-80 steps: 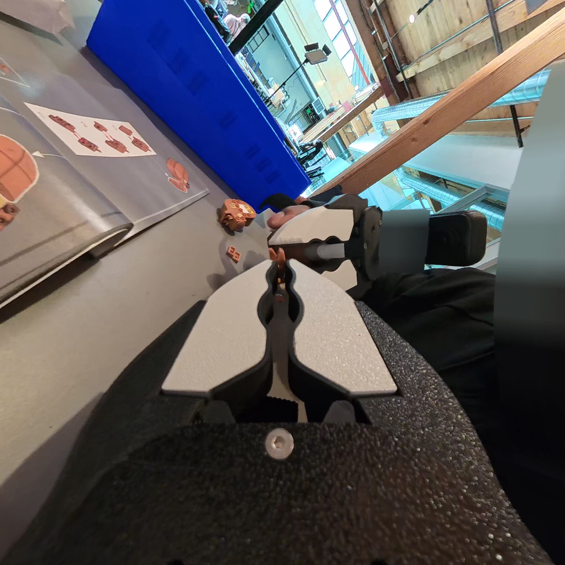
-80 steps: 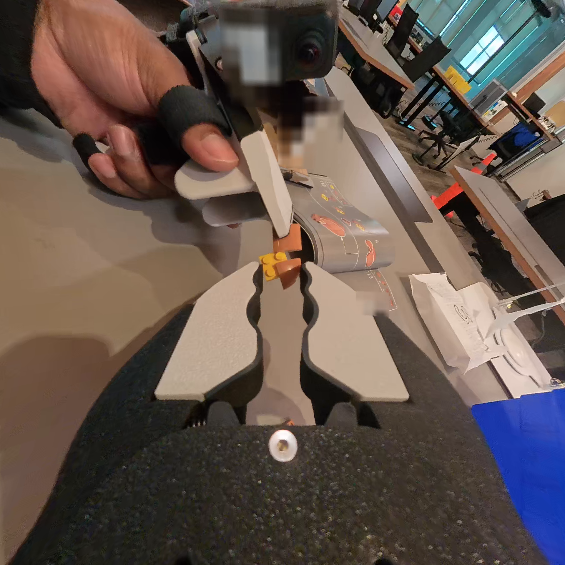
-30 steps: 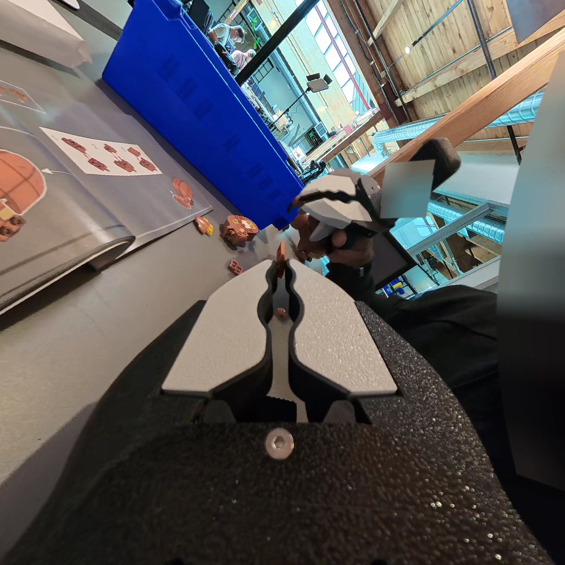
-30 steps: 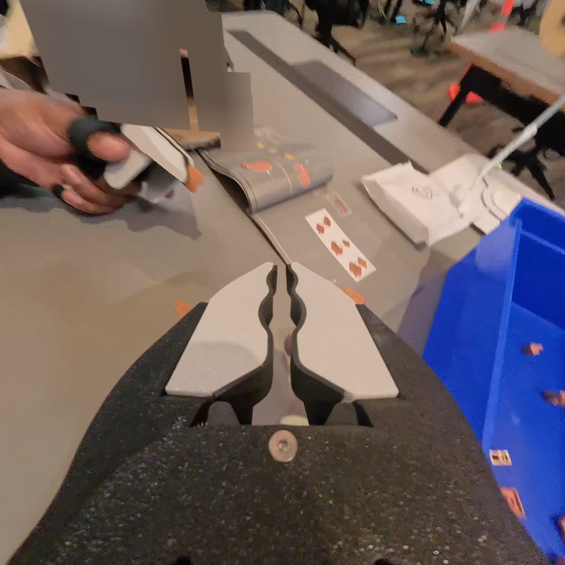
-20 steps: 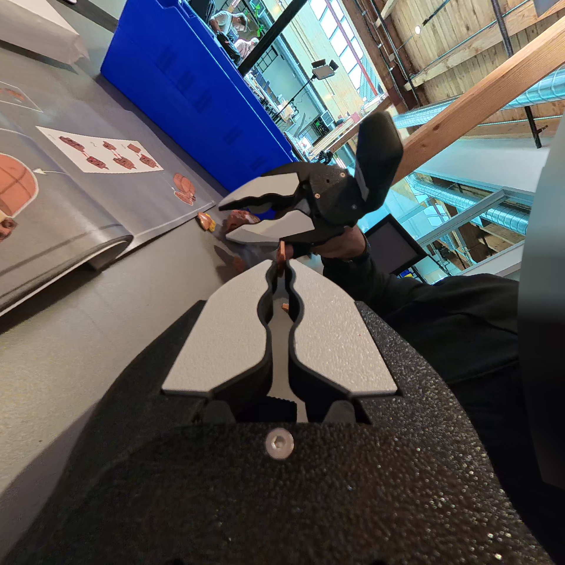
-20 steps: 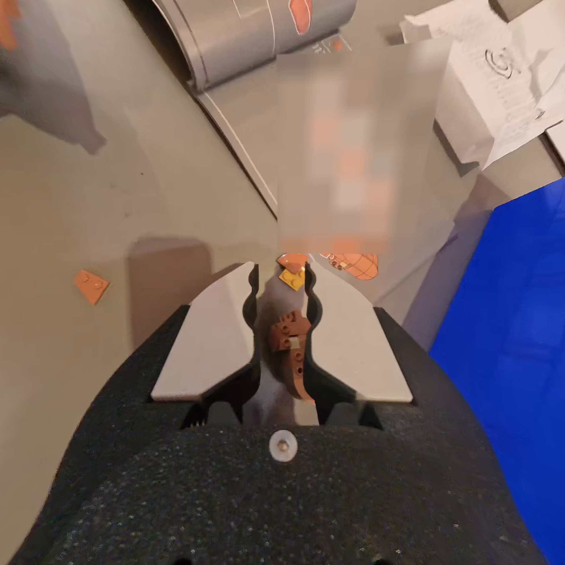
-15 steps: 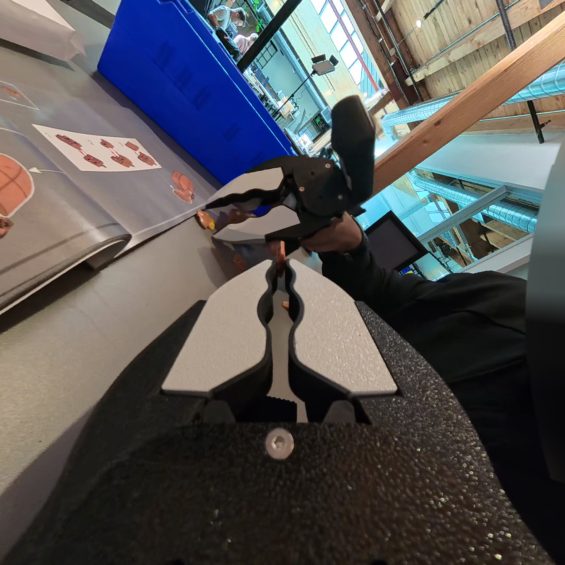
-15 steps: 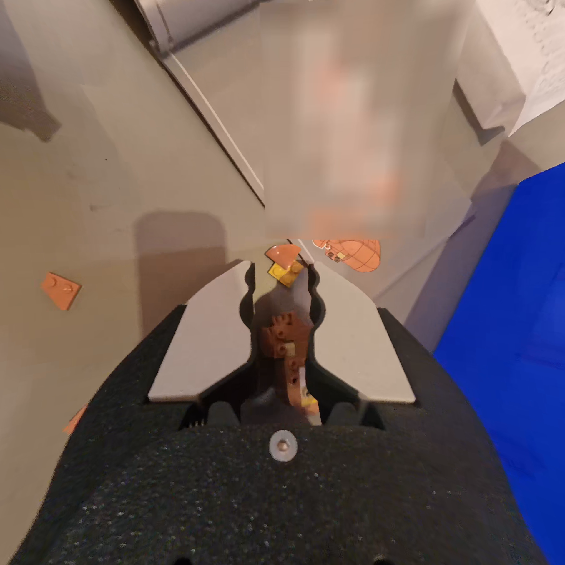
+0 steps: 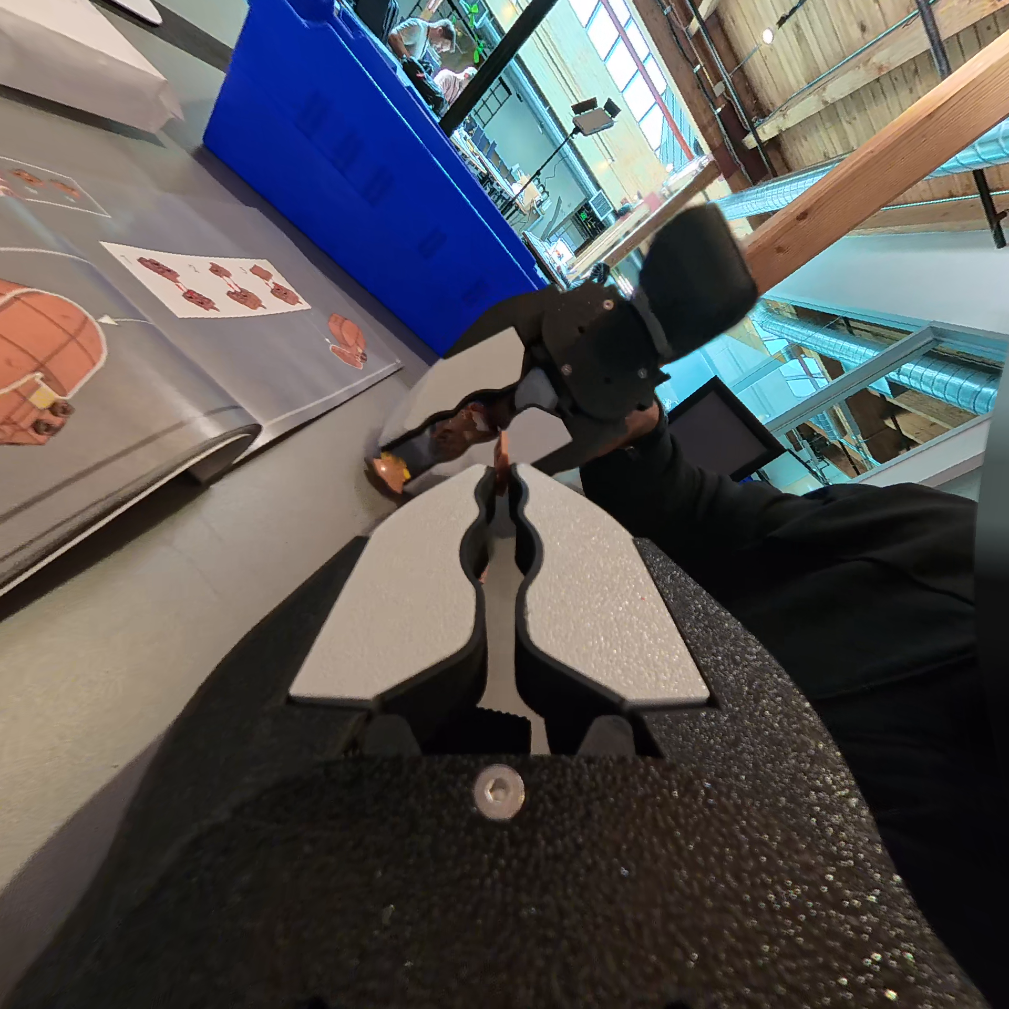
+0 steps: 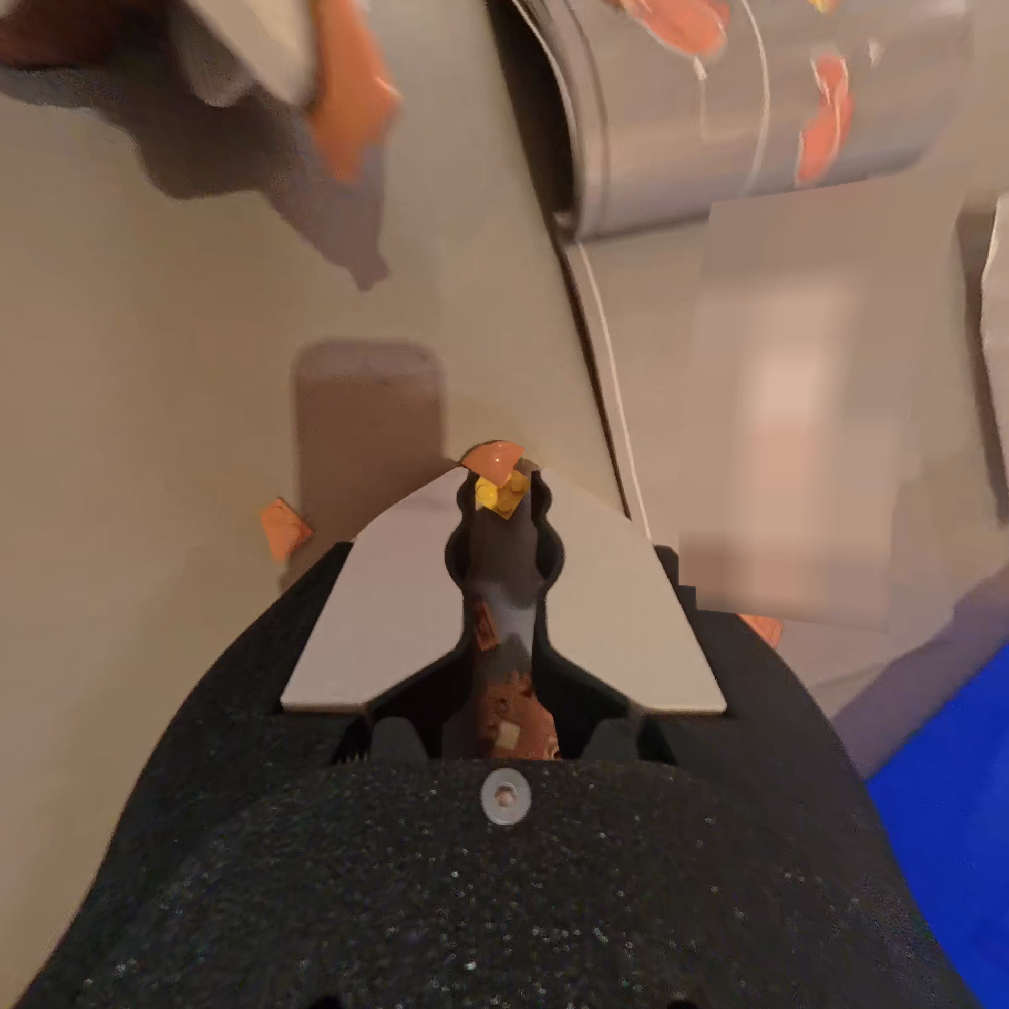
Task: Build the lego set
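My left gripper (image 9: 501,474) is shut on a thin orange-brown plate (image 9: 501,461) held edge-on above the grey table. That plate shows blurred at the top of the right wrist view (image 10: 349,98). My right gripper (image 10: 499,483) is open and points down at the table, its tips on either side of a small orange-and-yellow piece (image 10: 496,472). From the left wrist view the right gripper (image 9: 415,453) stands just ahead, tips by that piece (image 9: 389,469). A brown lego assembly (image 10: 518,715) lies under the right gripper between its fingers.
The open instruction booklet (image 9: 136,349) lies on the left of the table. A blue bin (image 9: 355,164) stands behind it and shows at the right edge of the right wrist view (image 10: 955,791). Loose orange plates (image 10: 284,527) lie on the table beside the right gripper. Across from one pair of fingers to the other is roughly 10 centimeters.
My right gripper has tipped down toward the table, opened, and come down over the orange-and-yellow piece. My left gripper keeps hold of the plate and has hardly moved.
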Demonstrator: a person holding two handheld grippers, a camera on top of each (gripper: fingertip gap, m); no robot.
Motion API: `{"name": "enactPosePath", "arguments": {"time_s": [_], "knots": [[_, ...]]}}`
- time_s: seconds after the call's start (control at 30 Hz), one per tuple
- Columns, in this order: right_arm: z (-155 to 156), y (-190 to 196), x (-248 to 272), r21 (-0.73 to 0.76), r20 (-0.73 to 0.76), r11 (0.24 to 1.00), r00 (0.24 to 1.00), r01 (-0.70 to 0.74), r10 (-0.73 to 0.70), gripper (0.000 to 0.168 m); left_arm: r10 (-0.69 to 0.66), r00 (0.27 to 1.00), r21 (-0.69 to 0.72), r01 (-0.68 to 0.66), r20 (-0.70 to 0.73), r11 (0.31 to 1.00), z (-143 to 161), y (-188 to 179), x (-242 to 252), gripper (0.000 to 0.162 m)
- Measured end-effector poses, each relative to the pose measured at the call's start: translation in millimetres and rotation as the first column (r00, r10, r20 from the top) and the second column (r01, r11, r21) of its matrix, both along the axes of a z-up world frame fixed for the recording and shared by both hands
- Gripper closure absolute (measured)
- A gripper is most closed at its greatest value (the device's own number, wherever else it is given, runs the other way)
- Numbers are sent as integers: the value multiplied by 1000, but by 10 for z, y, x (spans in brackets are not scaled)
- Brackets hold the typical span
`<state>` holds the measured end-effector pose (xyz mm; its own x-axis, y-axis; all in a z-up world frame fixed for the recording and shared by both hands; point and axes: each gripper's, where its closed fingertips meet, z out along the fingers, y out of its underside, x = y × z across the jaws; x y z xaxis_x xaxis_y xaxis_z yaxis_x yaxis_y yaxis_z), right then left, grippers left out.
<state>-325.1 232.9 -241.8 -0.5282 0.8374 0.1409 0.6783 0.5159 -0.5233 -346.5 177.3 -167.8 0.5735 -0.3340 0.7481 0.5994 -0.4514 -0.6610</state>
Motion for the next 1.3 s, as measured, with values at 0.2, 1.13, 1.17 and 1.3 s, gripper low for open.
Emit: {"name": "enactPosePath", "arguments": {"time_s": [0.2,1.13,1.17,1.3], "knots": [[47,-299,-20,62,-44,974,975,-216,219,149,9,1000,-17,-10,-12,1000,-29,1,-9,158],[12,-444,119,-156,6,987,999,-47,49,140,19,1000,-45,-19,-1,999,-61,-4,5,158],[7,-425,103,-165,7,986,999,-36,37,139,18,1000,-44,-18,-1,999,-59,-4,6,158],[-49,-423,99,-162,30,987,999,-19,24,136,15,1000,-42,-15,-1,999,-53,-5,16,158]]}}
